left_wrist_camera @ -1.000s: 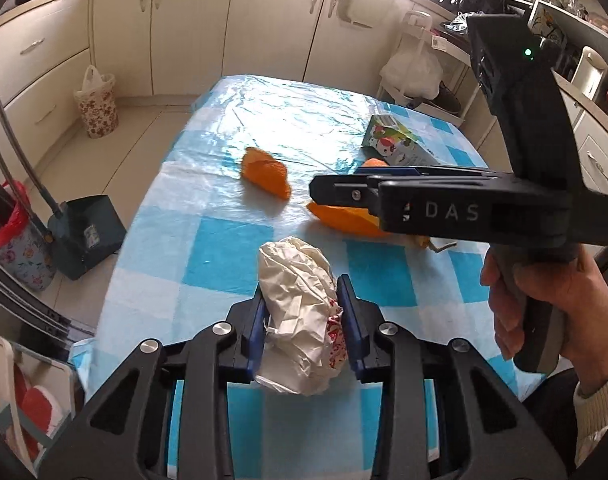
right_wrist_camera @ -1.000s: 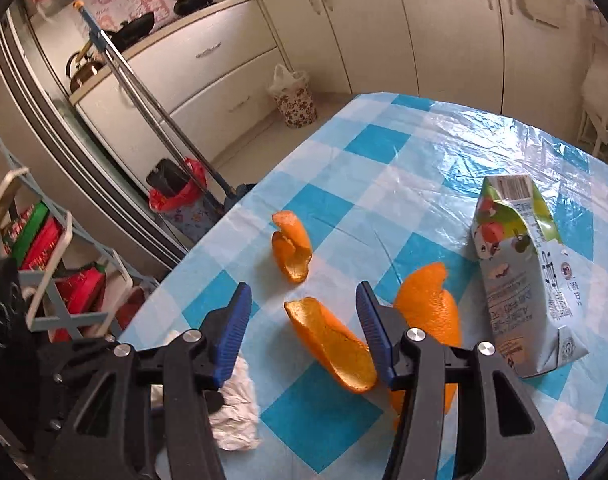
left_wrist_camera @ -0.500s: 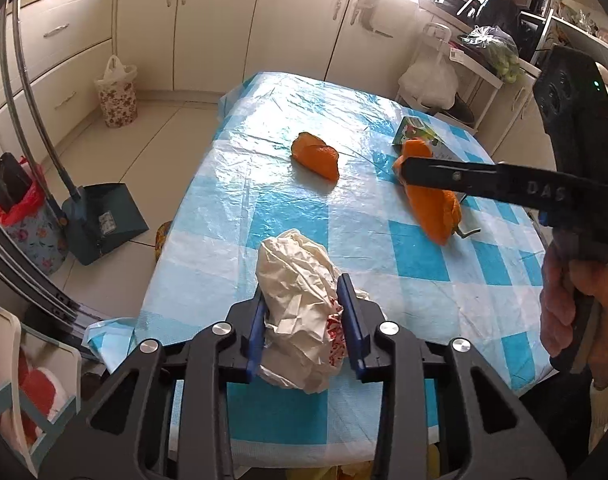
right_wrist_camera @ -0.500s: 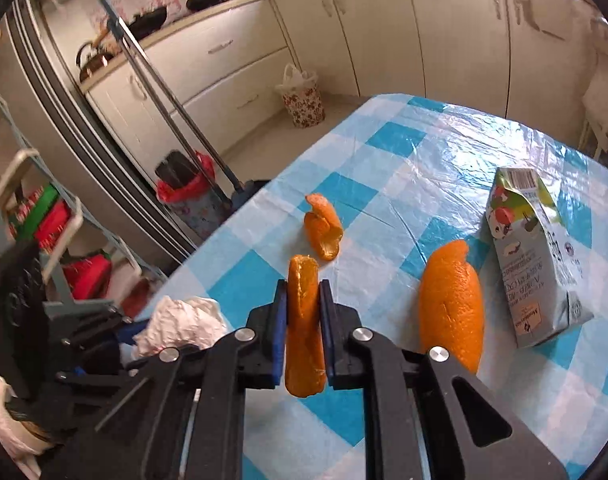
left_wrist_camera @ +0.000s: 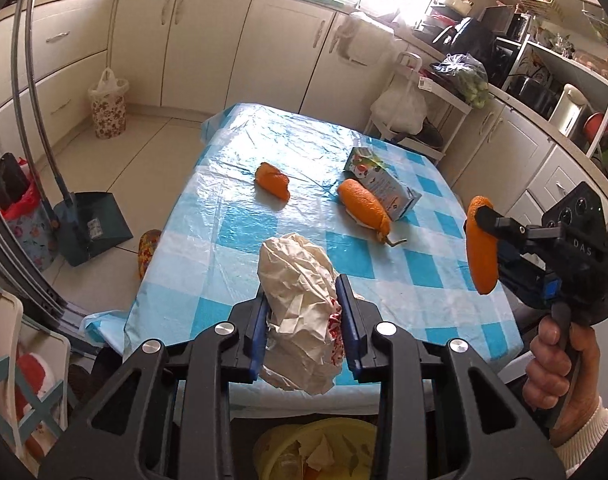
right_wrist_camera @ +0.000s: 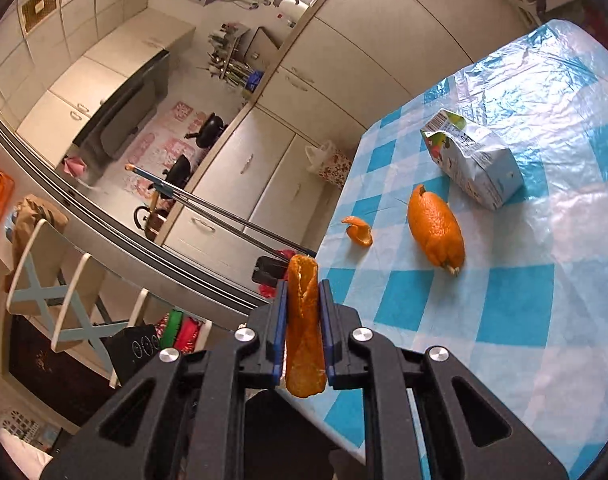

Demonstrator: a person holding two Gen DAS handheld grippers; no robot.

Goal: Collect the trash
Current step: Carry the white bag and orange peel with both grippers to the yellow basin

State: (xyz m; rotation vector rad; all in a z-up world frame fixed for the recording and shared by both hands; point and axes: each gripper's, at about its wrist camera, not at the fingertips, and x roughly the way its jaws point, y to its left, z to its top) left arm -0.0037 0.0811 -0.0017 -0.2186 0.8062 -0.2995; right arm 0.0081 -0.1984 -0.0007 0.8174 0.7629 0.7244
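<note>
Both claws are loaded: left gripper (left_wrist_camera: 301, 312) pinches the crumpled paper wad (left_wrist_camera: 299, 304), right gripper (right_wrist_camera: 302, 316) is clamped on an orange peel strip (right_wrist_camera: 304, 328). Yellow bin (left_wrist_camera: 316, 452) sits right below the wad, so I'd centre each over it before letting go

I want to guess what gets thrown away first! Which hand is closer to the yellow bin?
Probably left. Its gripper, jaws shut on the crumpled paper, hangs almost above the yellow bin; the right gripper holds peel off to the side.
</note>
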